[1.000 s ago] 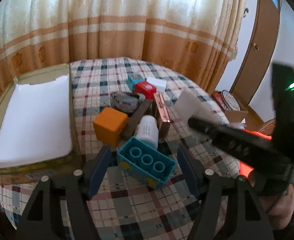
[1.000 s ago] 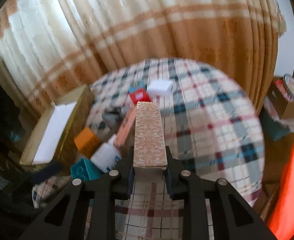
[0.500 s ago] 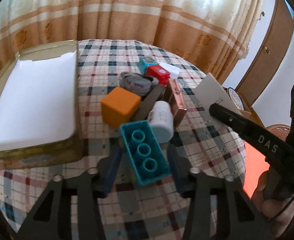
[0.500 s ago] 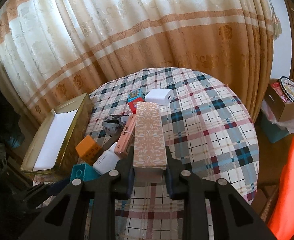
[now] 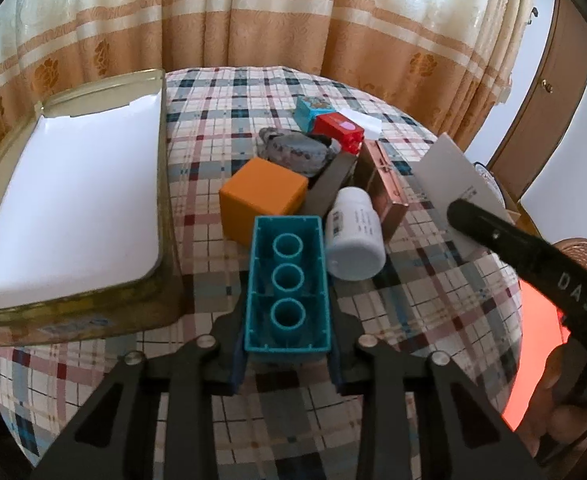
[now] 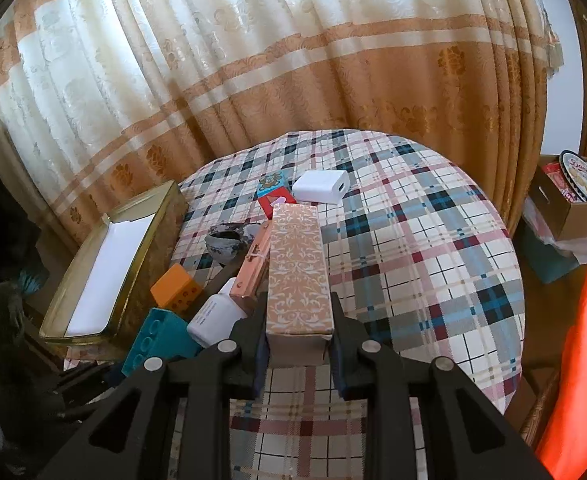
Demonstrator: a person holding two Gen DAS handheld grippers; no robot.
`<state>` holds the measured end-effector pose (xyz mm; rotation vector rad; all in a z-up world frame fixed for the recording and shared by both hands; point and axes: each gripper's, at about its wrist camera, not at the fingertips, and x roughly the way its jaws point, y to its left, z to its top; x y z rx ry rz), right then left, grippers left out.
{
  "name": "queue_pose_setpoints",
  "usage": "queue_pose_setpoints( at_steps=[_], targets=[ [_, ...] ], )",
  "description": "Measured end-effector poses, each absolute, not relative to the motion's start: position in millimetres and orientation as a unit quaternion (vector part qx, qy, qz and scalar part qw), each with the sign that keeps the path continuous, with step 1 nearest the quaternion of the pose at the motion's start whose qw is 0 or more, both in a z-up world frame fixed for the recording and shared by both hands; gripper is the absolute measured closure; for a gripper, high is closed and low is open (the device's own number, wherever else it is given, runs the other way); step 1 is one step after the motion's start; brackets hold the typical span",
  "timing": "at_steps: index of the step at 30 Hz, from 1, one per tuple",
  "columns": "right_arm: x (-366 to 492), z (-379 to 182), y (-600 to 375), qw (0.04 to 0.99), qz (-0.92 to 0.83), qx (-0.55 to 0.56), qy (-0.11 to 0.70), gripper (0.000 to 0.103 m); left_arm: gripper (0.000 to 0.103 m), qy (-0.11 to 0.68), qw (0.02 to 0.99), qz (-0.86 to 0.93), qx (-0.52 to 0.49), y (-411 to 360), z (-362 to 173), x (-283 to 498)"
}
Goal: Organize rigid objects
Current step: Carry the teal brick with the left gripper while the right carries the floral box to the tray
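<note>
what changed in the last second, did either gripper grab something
The left gripper came down over the teal toy brick and its jaws have just been closing, now pressing the brick's sides. The right gripper kept its hold on the patterned beige box. The orange cube, white bottle and gold tin stayed put.

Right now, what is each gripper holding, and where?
Left gripper: teal brick, fingers on its long sides. Right gripper: patterned box, near end.

Only thing I can actually read is "DAS" in pale letters on the right tongs (image 5: 533,256), off to the right of the left tongs. The white bottle's (image 5: 355,236) label print is too tiny.
</note>
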<state>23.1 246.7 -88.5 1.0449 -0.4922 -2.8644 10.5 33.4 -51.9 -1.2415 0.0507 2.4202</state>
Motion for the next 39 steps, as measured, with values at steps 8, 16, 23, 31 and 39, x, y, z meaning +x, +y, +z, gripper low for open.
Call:
queue_pose_setpoints(
  at_steps=[8,16,23,31,39],
  targets=[
    [27.5,-81.2,246.9,0.024,-0.934,0.321,-0.158,0.075,0.072,-0.007,0.240,0.879,-0.413,23.7,-41.3,17.3],
    [30.1,-74.1,246.7,0.024,-0.939,0.306,-0.154,0.075,0.072,-0.016,0.255,0.889,-0.379,18.0,-27.1,21.3],
    [33.3,-67.4,244.7,0.024,-0.944,0.294,-0.151,0.075,0.072,-0.028,0.243,0.902,-0.355,8.7,-13.9,22.6],
    [20.8,-45.5,206.0,0.069,-0.952,0.272,-0.121,0.075,0.072,-0.037,0.189,0.929,-0.315,-24.9,10.1,10.4],
    [-5.9,-35.4,134.6,0.134,-0.950,0.268,-0.087,0.075,0.072,-0.038,0.089,0.947,-0.306,-75.1,12.1,-15.8]
  ],
)
